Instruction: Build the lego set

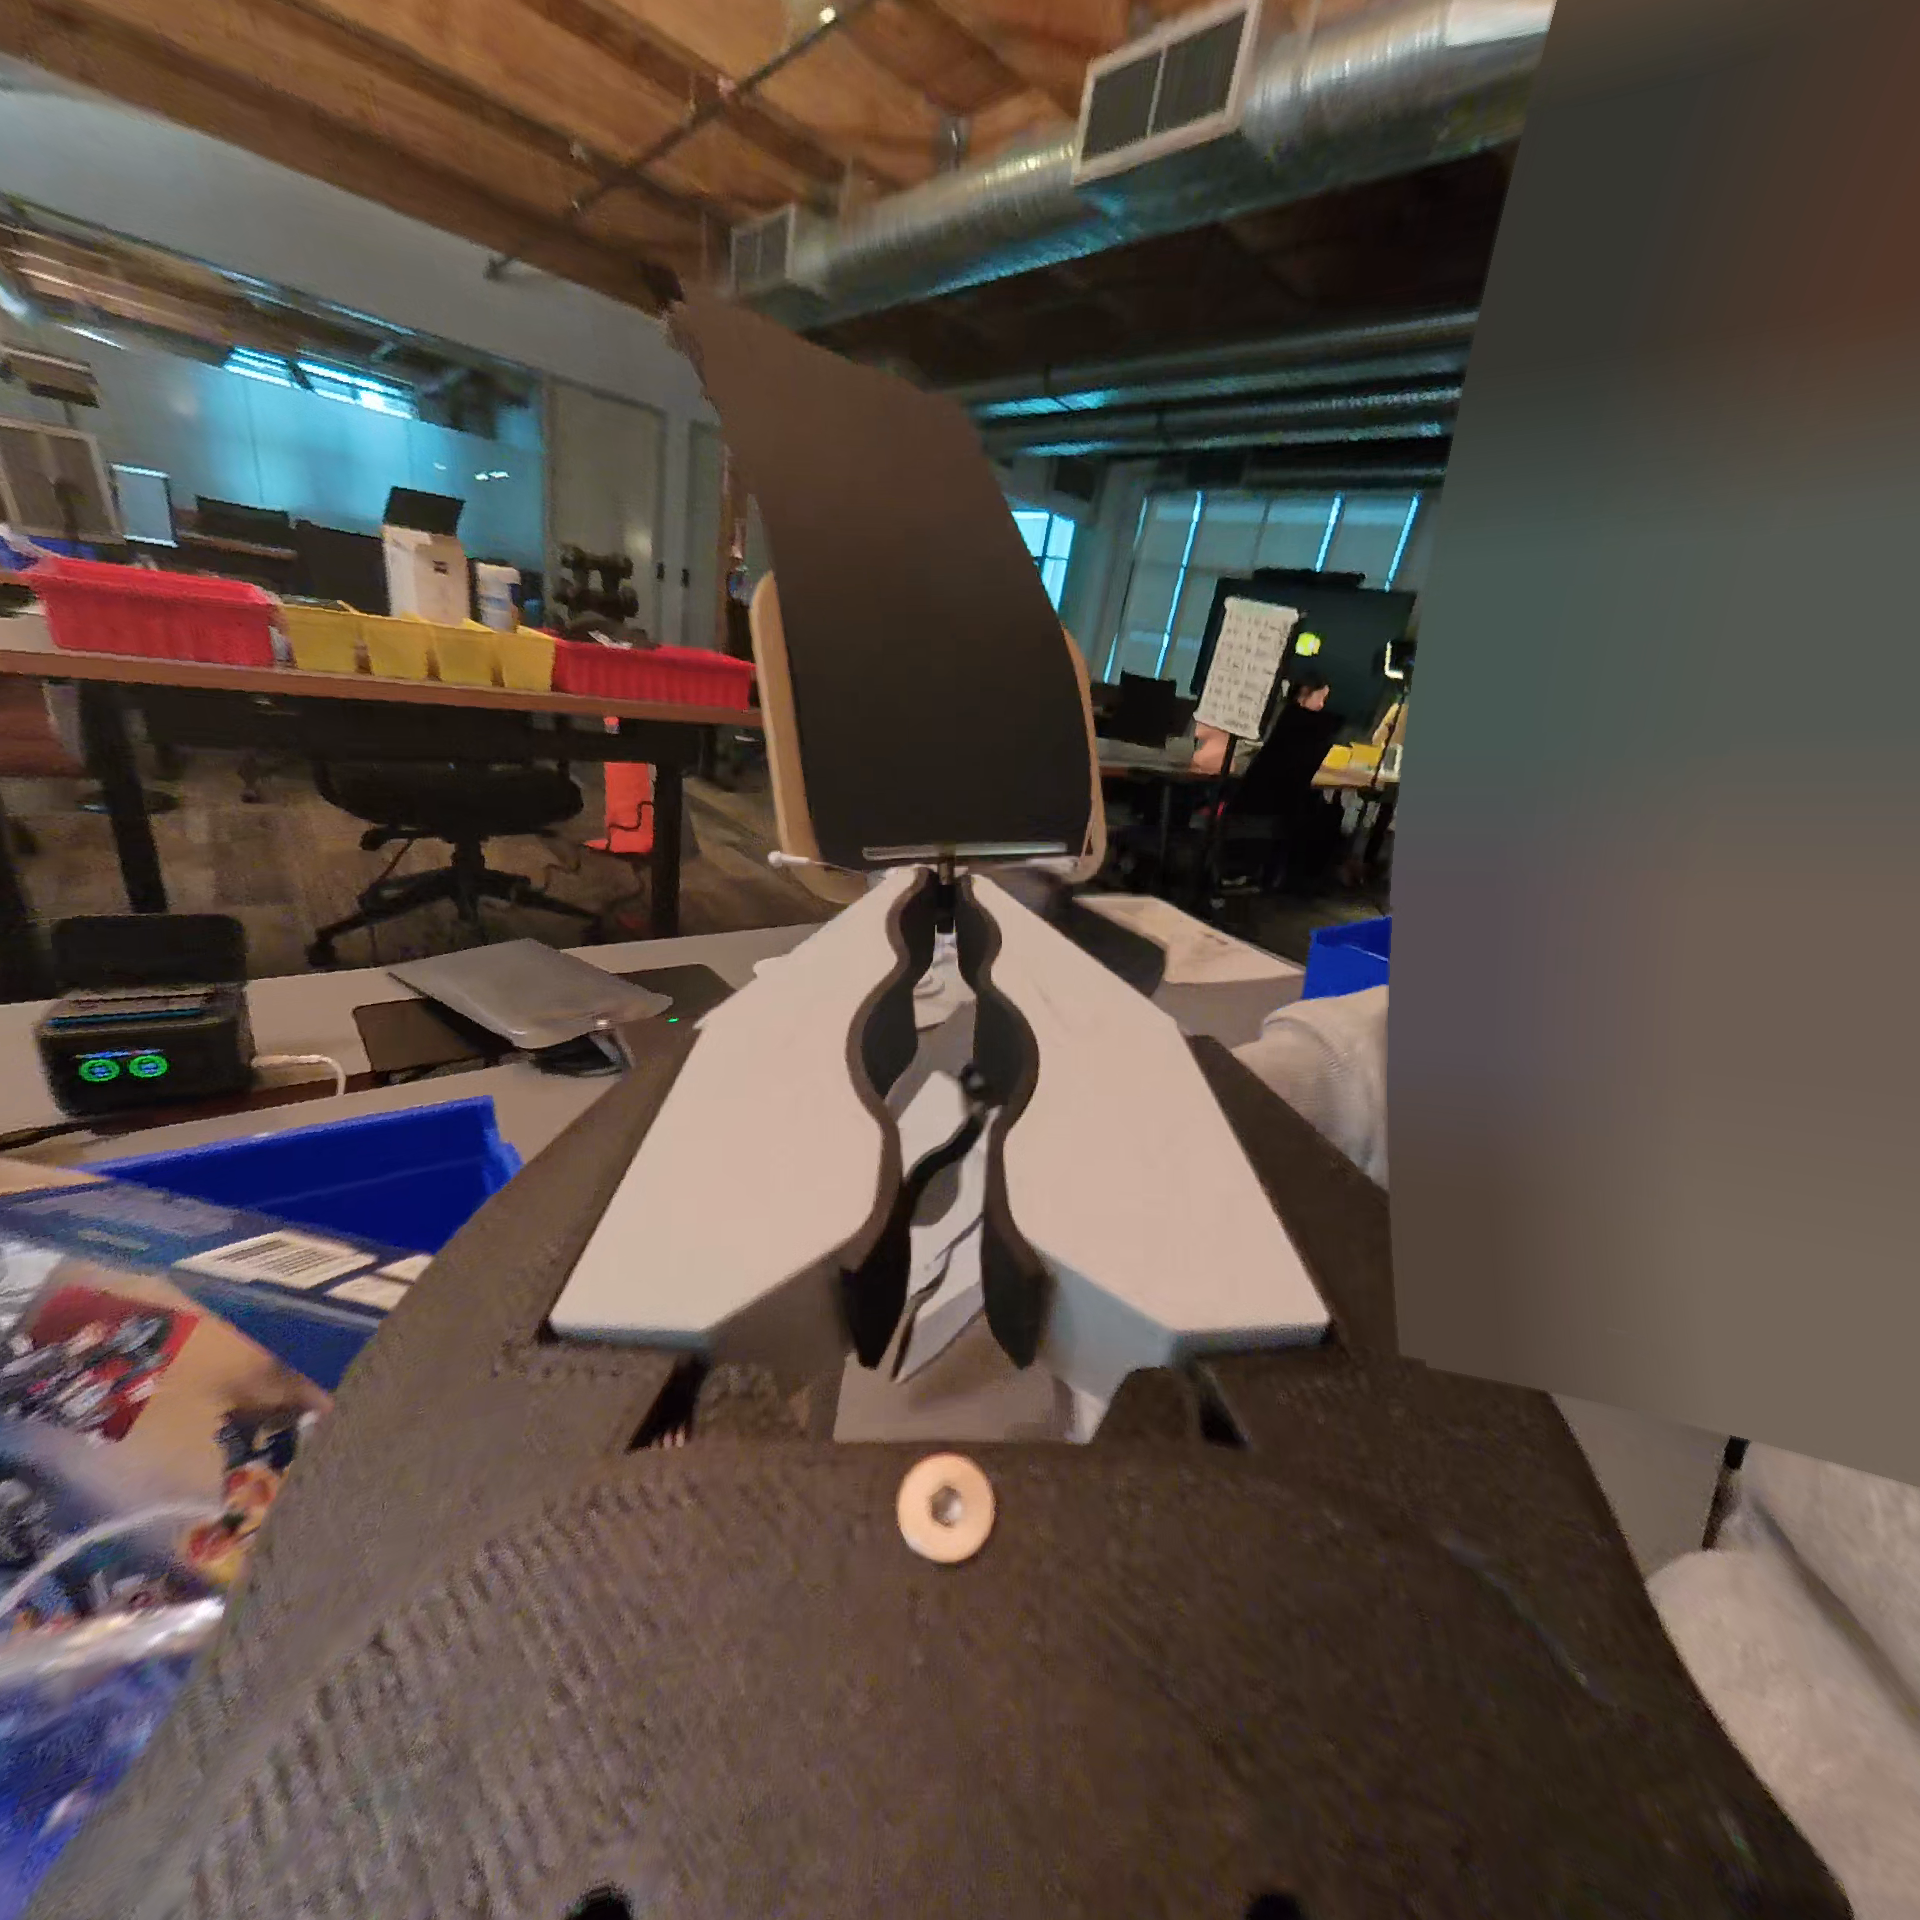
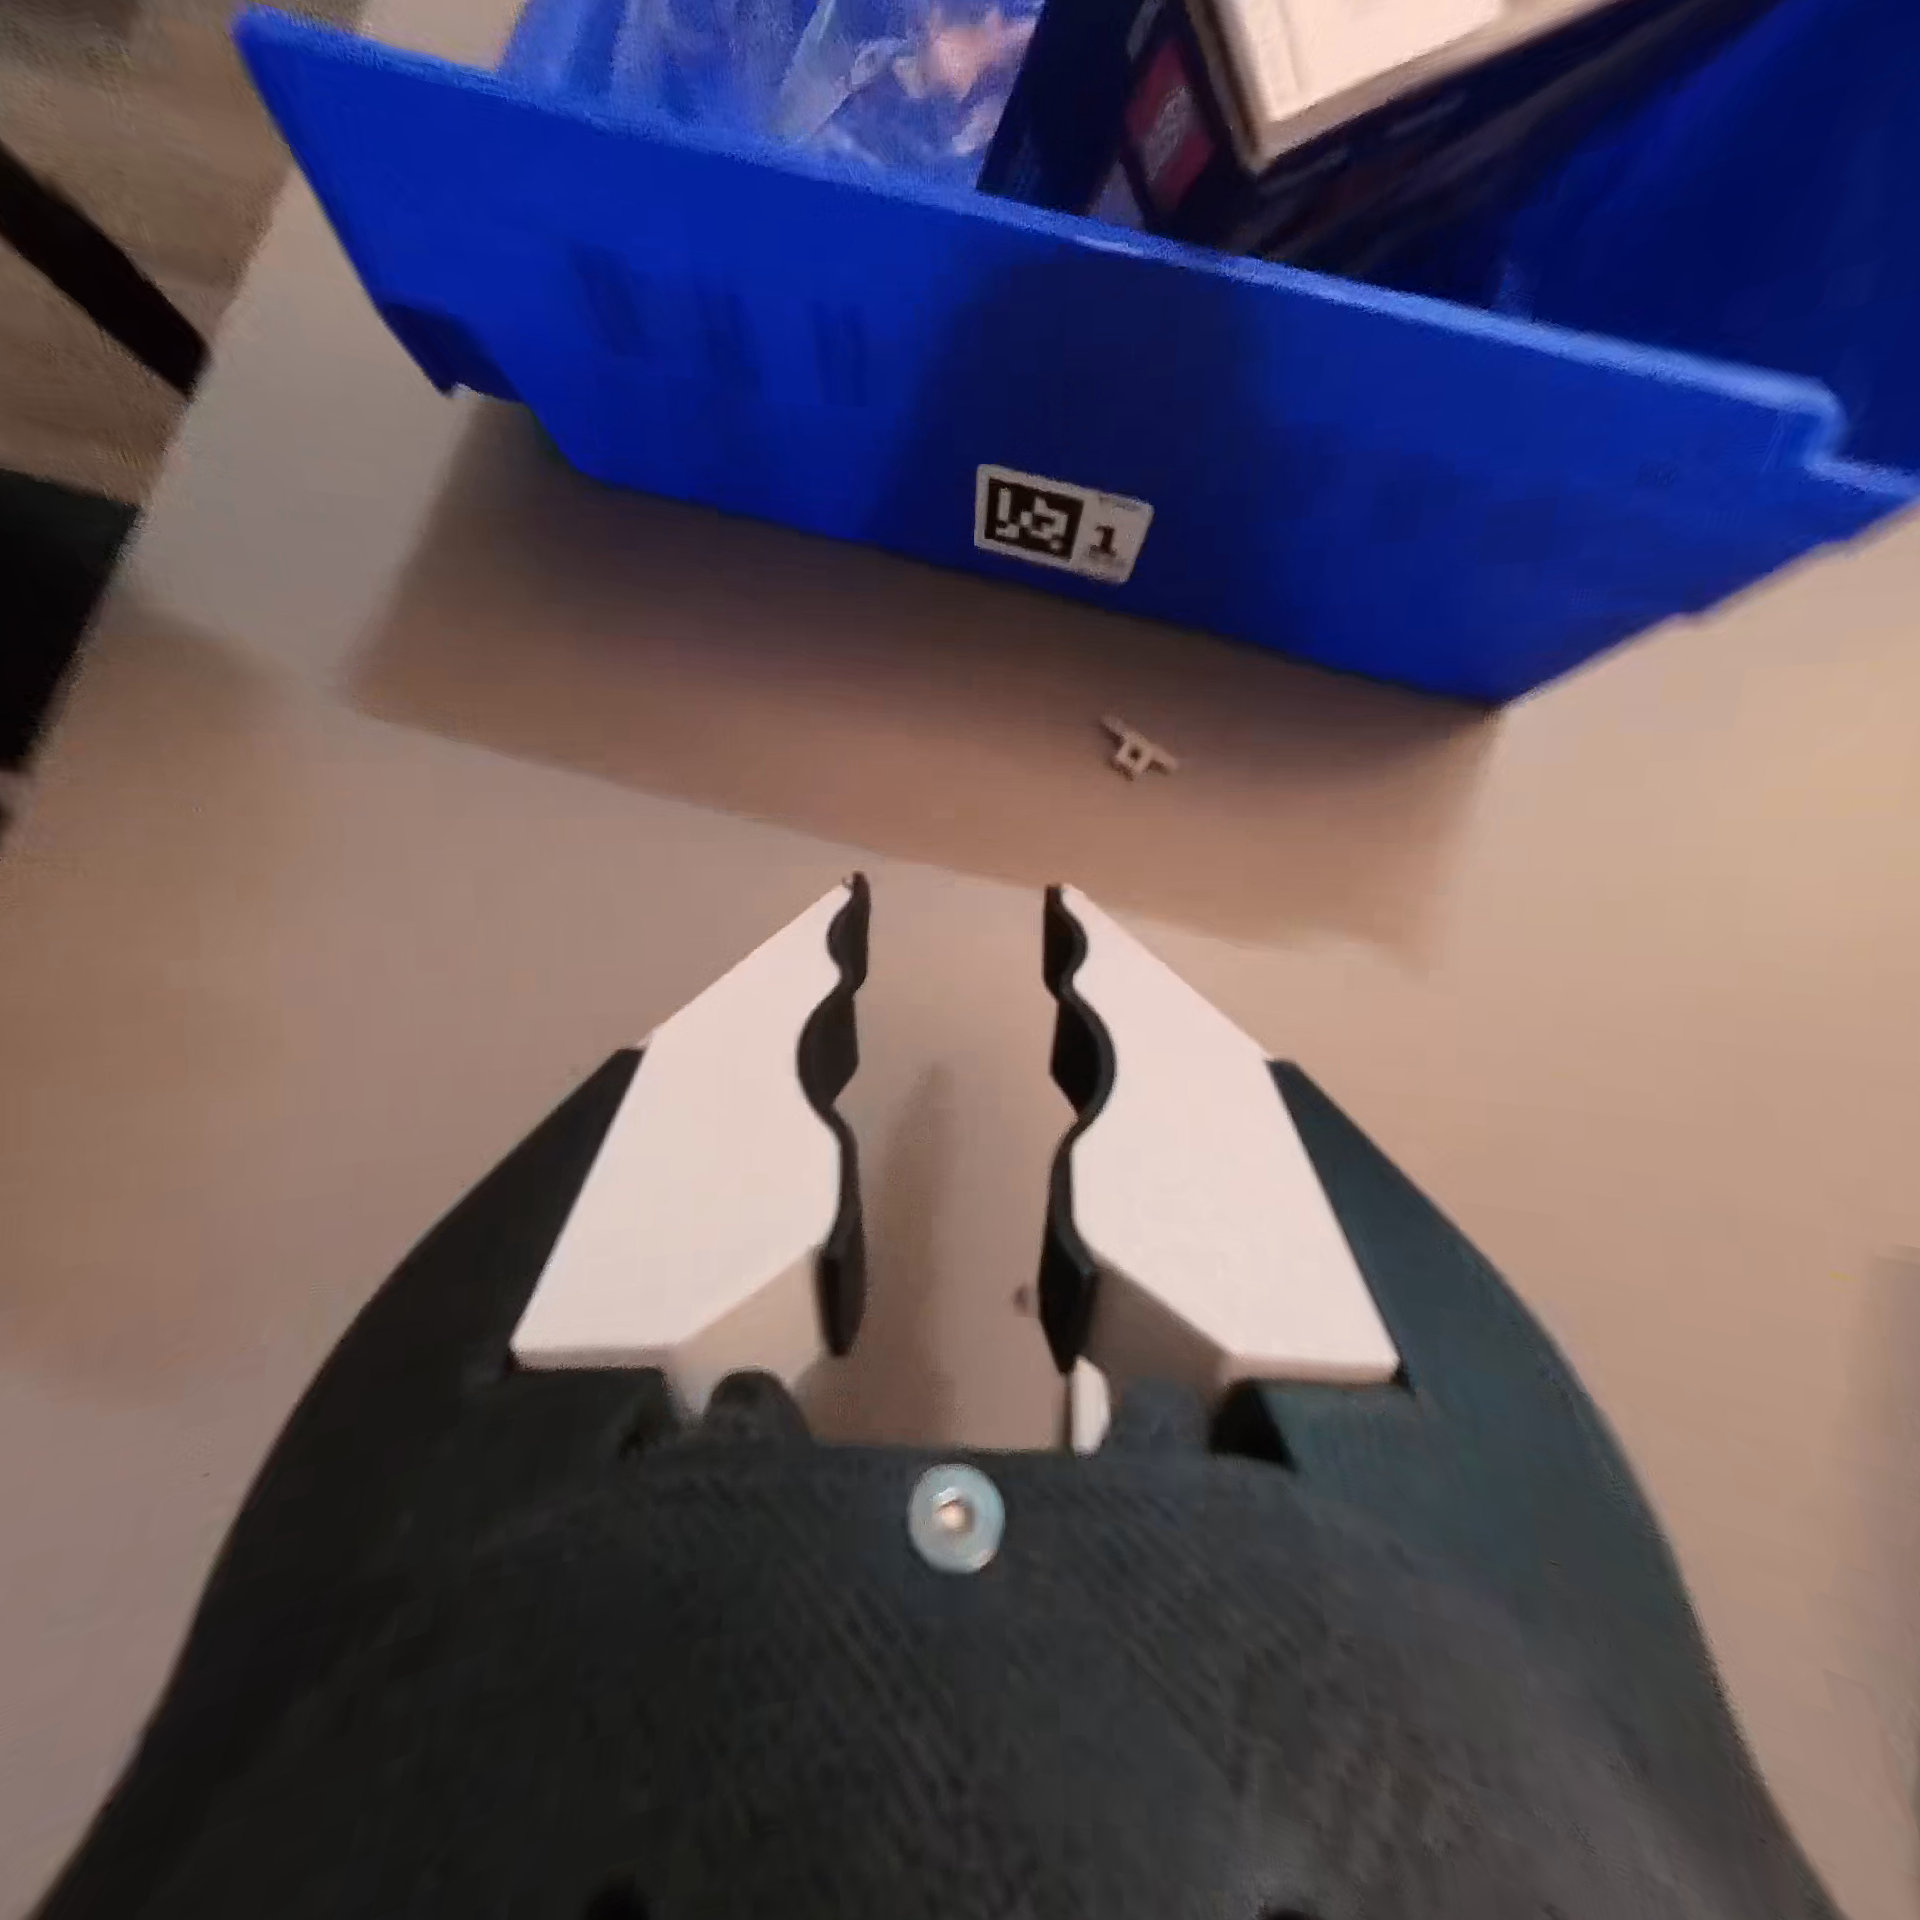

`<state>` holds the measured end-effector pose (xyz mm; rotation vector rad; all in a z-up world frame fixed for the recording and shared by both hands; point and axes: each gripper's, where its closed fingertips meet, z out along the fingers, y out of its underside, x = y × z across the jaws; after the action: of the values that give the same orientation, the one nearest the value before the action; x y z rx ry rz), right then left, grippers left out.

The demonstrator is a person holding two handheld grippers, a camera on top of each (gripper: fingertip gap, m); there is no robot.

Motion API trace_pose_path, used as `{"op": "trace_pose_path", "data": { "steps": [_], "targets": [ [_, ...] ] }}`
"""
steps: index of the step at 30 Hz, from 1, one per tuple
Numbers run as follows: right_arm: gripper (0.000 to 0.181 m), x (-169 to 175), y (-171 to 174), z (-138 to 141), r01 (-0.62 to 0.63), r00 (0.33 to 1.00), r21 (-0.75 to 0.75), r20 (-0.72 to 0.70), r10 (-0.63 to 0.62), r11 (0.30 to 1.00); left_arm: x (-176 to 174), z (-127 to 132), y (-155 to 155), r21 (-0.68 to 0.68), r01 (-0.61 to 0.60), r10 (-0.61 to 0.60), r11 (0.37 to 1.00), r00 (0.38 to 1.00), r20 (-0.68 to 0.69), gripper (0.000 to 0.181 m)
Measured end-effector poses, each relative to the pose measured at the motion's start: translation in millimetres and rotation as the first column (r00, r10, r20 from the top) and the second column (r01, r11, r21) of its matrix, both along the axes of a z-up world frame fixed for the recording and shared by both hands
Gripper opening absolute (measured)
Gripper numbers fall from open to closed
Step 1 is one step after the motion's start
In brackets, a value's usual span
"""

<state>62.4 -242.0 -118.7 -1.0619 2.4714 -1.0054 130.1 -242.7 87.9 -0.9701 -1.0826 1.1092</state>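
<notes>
Lego parts show in both views. In the left wrist view, the left hand-held gripper (image 1: 943, 883) is lifted up and points out across the room. Its two tips are pinched together on a thin dark pin, and that pin joins the bottom edge of a big black curved lego piece (image 1: 904, 644). This black piece stands up tall above the tips like a sail.

Down to the left, a blue bin (image 1: 343, 1174) sits on the tabletop (image 1: 312, 1003). A lego box (image 1: 187, 1309) with bright pictures lies by the bin, but it is too blurry to tell just how it rests. A small black device (image 1: 145, 1029) with green lights and a flat grey device (image 1: 530, 992) sit farther back on the same tabletop. Far behind, a long table holds red bins (image 1: 151, 611) and yellow bins (image 1: 416, 646).

In the right wrist view, the right hand-held gripper (image 2: 954, 896) points down at the tan tabletop (image 2: 312, 987). Its two fingers are apart and nothing is between them. A tiny pale lego piece (image 2: 1138, 750) lies on the tabletop, past the tips and a bit to the right. It is just in front of the blue bin (image 2: 831, 343), near a black and white sticker (image 2: 1062, 523) on the bin wall. The lego box (image 2: 1226, 135) sticks up inside the bin.
</notes>
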Motion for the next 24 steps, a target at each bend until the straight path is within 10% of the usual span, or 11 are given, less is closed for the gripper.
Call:
{"op": "trace_pose_path", "data": {
  "steps": [5,10,17,24],
  "targets": [
    [0.041,7,-56,-35,-0.188,0.951,-0.082,-0.264,0.161,0.979,25,6,-15,0.050,-0.018,0.021,0.999,0.998,-0.055,0.001],
    [0.048,17,-60,-50,-0.309,0.932,0.078,-0.174,0.318,0.948,36,3,-21,0.031,-0.067,0.069,0.997,0.997,-0.036,0.001],
    [0.032,23,22,-44,-0.361,0.930,0.360,0.070,0.361,0.860,44,-2,-24,0.013,-0.107,0.107,0.994,0.994,-0.015,0.001],
    [0.024,2,-24,-23,-0.225,0.964,0.011,-0.144,0.224,0.974,40,-2,-21,0.052,-0.069,0.072,0.996,0.996,-0.046,0.001]
  ]
}}
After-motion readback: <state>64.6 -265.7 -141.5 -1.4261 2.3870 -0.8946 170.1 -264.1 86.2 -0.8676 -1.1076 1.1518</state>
